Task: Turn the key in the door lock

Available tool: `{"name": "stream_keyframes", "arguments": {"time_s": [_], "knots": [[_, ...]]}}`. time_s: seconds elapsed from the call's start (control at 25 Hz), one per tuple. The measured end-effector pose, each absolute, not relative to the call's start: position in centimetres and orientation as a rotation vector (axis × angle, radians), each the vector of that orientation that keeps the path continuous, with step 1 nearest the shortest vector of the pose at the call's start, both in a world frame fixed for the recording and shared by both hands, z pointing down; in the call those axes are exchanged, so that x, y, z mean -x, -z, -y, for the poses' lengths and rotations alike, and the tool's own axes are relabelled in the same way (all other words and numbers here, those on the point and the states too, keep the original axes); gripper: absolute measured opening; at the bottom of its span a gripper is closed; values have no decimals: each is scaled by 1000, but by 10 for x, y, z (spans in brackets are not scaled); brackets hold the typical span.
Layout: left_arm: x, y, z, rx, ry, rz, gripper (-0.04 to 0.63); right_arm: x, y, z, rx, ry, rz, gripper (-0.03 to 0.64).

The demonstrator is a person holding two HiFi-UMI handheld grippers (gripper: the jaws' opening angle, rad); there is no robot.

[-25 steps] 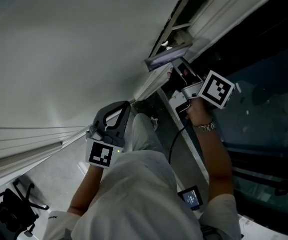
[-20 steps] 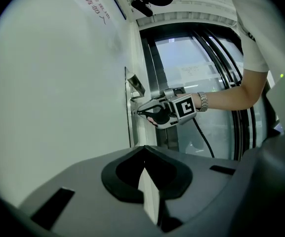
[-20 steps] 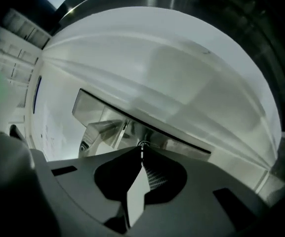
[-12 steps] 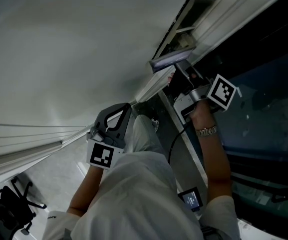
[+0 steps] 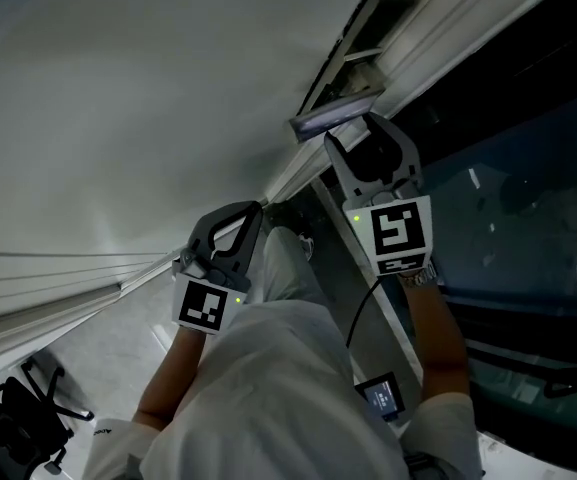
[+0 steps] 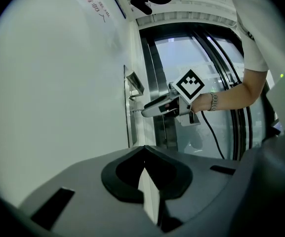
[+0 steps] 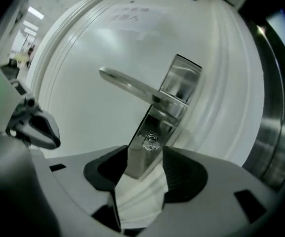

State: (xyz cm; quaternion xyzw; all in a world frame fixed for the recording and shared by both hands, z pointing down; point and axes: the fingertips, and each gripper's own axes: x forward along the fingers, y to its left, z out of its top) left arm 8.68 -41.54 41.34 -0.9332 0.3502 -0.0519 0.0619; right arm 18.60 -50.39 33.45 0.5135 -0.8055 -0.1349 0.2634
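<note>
A silver lever handle (image 7: pixel 132 85) sits on a steel lock plate (image 7: pixel 174 100) on the white door (image 5: pixel 148 118). Below the lever is the lock cylinder (image 7: pixel 151 143), with something small and shiny in it; I cannot make out the key clearly. My right gripper (image 7: pixel 146 154) points at the cylinder. Its jaws have just been opening and stand apart, a little short of the plate, with nothing pressed between them. In the head view the right gripper (image 5: pixel 353 136) is just under the handle (image 5: pixel 336 116). My left gripper (image 5: pixel 251 211) hangs lower by the door, shut and empty.
A dark glass panel in a metal frame (image 5: pixel 508 198) runs right of the door. The person's arm and a black cable (image 5: pixel 358 313) trail back from the right gripper. A small lit device (image 5: pixel 383 396) hangs at the waist. An office chair (image 5: pixel 18 423) stands on the floor.
The right gripper has rolled about its own axis, so its marker cube now faces the head camera. It drew slightly back from the lock and its jaws opened. The left gripper stayed put.
</note>
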Motion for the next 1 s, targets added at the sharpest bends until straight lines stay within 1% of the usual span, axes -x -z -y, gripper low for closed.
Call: {"name": "stream_keyframes", "arguments": {"time_s": [0.24, 0.36, 0.68, 0.92, 1.0], "knots": [[-88, -414, 412, 2824, 156, -1046, 3, -191, -343, 509, -1254, 819, 1721, 196], [-86, -415, 413, 2829, 155, -1057, 3, -189, -342, 510, -1208, 965, 1603, 196], [-85, -415, 415, 2830, 159, -1060, 3, -180, -344, 522, -1124, 1118, 1456, 196], [-84, -417, 416, 2831, 161, -1060, 3, -179, -352, 533, -1096, 1120, 1425, 193], [-84, -418, 416, 2833, 162, -1064, 4, -180, -352, 535, -1107, 1125, 1415, 170]]}}
